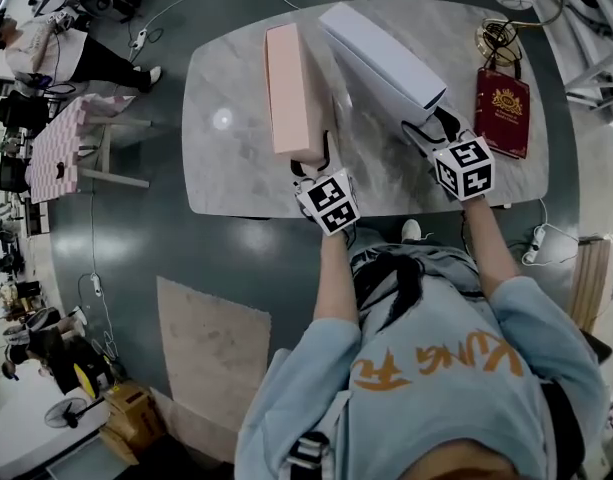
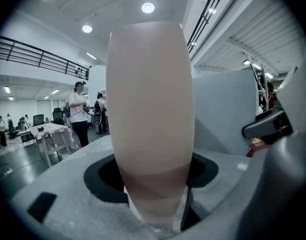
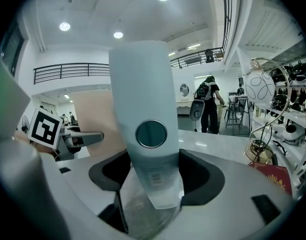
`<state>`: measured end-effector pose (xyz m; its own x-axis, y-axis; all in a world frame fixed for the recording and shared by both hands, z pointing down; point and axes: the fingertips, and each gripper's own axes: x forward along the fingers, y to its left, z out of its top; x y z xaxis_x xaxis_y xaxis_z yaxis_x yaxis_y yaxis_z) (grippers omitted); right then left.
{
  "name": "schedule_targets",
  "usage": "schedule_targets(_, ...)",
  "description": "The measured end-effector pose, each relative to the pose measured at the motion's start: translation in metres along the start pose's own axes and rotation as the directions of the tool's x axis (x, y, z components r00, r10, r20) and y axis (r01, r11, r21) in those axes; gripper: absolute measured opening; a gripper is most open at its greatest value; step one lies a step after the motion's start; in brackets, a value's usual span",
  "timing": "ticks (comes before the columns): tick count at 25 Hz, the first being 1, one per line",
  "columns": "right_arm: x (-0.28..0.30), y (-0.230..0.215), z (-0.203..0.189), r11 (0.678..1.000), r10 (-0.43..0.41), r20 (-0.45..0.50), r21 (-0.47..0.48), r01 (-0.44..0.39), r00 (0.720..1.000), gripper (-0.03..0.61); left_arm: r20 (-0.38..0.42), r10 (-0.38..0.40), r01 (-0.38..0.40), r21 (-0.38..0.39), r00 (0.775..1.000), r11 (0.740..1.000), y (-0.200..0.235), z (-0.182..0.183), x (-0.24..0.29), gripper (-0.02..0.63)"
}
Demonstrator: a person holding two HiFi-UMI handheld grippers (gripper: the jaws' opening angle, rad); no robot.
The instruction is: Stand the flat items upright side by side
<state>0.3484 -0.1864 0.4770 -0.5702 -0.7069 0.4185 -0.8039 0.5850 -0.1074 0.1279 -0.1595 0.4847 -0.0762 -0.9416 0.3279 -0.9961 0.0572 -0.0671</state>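
On the marble table (image 1: 231, 173), centre-left, the left gripper (image 1: 312, 164) pinches a closed pink box (image 1: 289, 88) standing on edge. Just right, the right gripper (image 1: 429, 128) clamps a closed white box (image 1: 381, 58), likewise upright. Far right lies a red booklet (image 1: 502, 110).

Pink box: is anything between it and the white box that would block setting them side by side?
Nothing visible does. Only bare marble table lies between the pink box and the white box; the red booklet is beyond the white box.
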Motion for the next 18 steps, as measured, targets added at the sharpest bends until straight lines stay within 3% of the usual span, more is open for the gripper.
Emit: schedule_targets(18,0.057,0.030,0.024,0.996,-0.078,-0.005,0.045,0.078,0.997,0.304,0.001,-0.186,0.186,0.052,0.982,0.981,0.019,0.019,0.054,0.313)
